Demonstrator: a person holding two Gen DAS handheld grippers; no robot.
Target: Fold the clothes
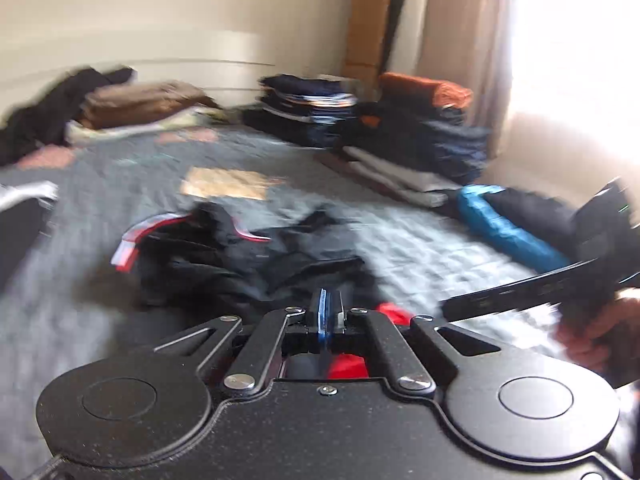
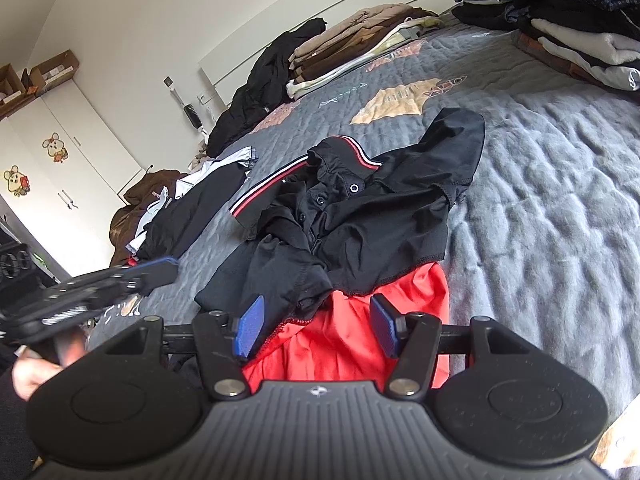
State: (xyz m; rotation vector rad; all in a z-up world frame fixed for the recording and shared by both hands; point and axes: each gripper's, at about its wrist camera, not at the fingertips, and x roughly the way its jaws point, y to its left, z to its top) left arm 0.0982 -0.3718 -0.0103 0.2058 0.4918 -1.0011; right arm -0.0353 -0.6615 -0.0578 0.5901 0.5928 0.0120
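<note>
Clothes lie all over the bed [image 2: 560, 208], which has a grey quilt on it. Right in front of me is a black polo shirt [image 2: 360, 216], all crumpled up, with a red and white stripe on its collar. A red garment [image 2: 360, 336] sticks out from under its near edge.

My right gripper [image 2: 318, 330] hangs just over that red cloth. Its jaws are wide apart and hold nothing. The blue pads [image 2: 250, 326] sit on each side of the red cloth, near the hem of the black shirt.

My left gripper [image 1: 328, 314] is off to the left of the shirt. Its picture is blurry. Its jaws look pressed together, and I see nothing pinched between them. I can see that gripper [image 2: 120, 280] from the right camera too, low over the quilt, with a hand [image 2: 36, 372] holding it. The left camera shows my right gripper [image 1: 532, 296] and the hand [image 1: 600, 332] that holds it.

More clothes lie further away. A black and white jacket [image 2: 192, 204] is spread at the left edge of the bed. Folded brown and tan clothes [image 2: 352, 40] are stacked near the wall, next to a black heap [image 2: 260, 92]. Tall stacks of folded dark clothes [image 2: 560, 8] stand at the far right. A white wardrobe [image 2: 60, 168] with mouse stickers stands beside the bed.
</note>
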